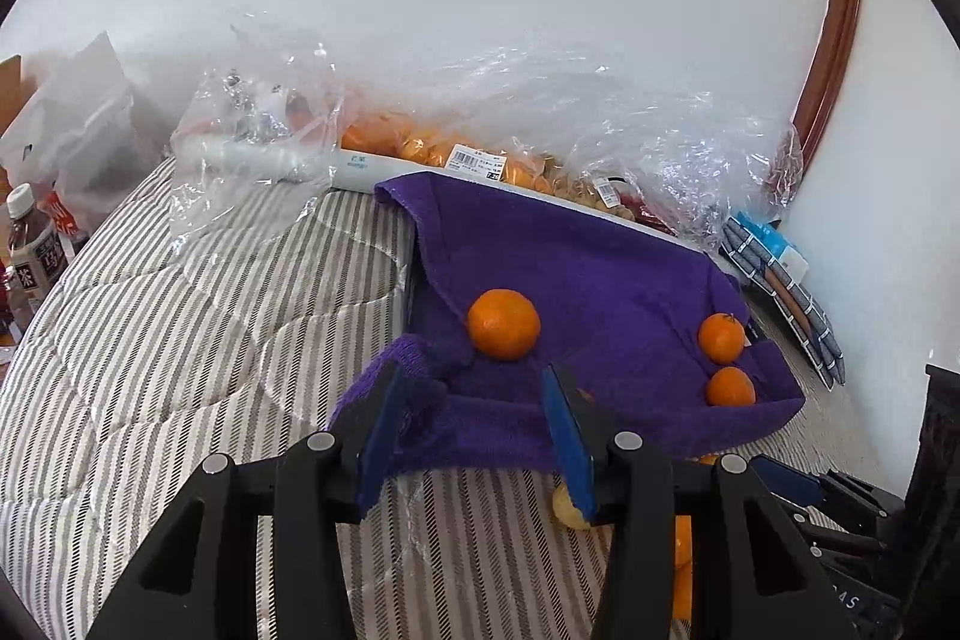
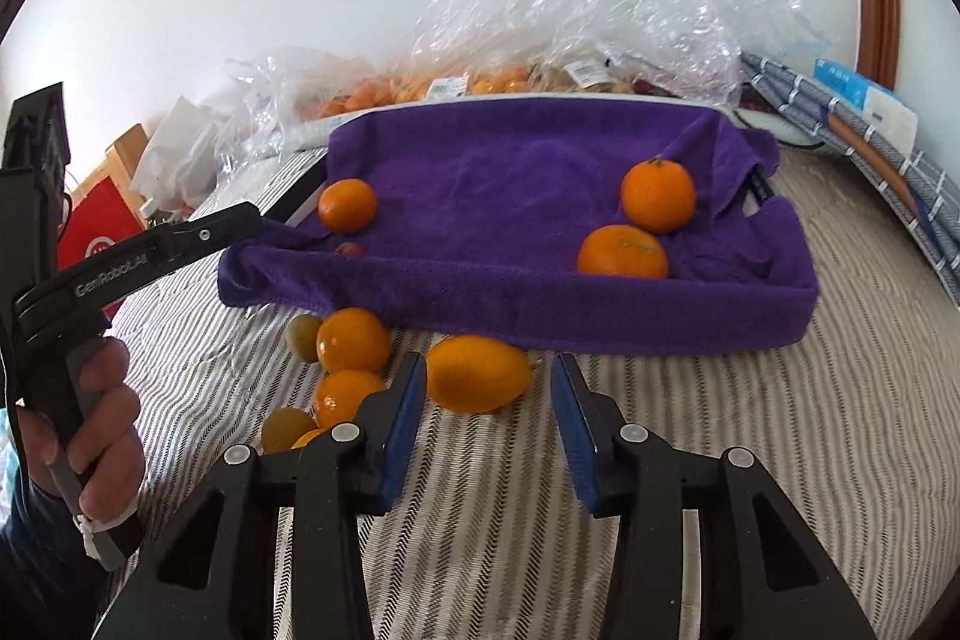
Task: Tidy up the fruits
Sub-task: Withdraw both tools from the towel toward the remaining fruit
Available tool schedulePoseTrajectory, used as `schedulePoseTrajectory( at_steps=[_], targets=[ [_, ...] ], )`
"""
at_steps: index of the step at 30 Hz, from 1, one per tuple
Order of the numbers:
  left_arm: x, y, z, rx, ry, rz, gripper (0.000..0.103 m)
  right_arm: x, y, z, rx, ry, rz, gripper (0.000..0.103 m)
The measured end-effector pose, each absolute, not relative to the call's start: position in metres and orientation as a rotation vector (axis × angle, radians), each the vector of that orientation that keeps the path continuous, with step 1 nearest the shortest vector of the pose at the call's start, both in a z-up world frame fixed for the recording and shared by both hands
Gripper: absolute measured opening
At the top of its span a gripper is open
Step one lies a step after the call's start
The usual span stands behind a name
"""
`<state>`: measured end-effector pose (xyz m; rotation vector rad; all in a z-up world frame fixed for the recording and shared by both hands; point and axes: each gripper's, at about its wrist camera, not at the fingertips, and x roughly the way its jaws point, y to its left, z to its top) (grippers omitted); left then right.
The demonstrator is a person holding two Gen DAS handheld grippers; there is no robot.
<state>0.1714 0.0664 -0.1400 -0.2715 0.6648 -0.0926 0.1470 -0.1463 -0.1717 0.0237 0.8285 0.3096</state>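
A tray lined with a purple towel [image 2: 480, 184] sits on the striped bedding and also shows in the left wrist view [image 1: 600, 268]. Three oranges lie in it: one at the left [image 2: 347, 204], two at the right [image 2: 658, 194] [image 2: 623, 251]. In the left wrist view they show as a large one [image 1: 503, 323] and two small ones [image 1: 722, 337] [image 1: 729, 387]. My left gripper [image 1: 474, 436] is open and empty over the tray's near left edge. My right gripper [image 2: 489, 412] is open, its jaws either side of a loose orange [image 2: 478, 372] in front of the tray. More loose fruits [image 2: 352, 346] lie left of it.
Crumpled clear plastic bags [image 2: 630, 10] with packed oranges [image 1: 420, 142] lie behind the tray by the white wall. Folded cloth and a blue box [image 2: 864, 100] are at the right. Bottles [image 1: 30, 244] and white bags stand at far left. A red box [image 2: 99, 226] is there too.
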Motion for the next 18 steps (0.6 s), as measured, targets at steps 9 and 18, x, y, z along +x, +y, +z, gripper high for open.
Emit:
schedulePoseTrajectory(
  at_steps=[9,18],
  targets=[
    [0.165,0.064,-0.147,-0.282,0.719,-0.166,0.045,0.171,-0.137,-0.187,0.034,0.918,0.312,0.043],
    [0.166,0.035,-0.16,-0.211,0.809,-0.296,0.045,0.153,-0.162,-0.177,-0.015,0.836,0.264,0.043]
  ],
)
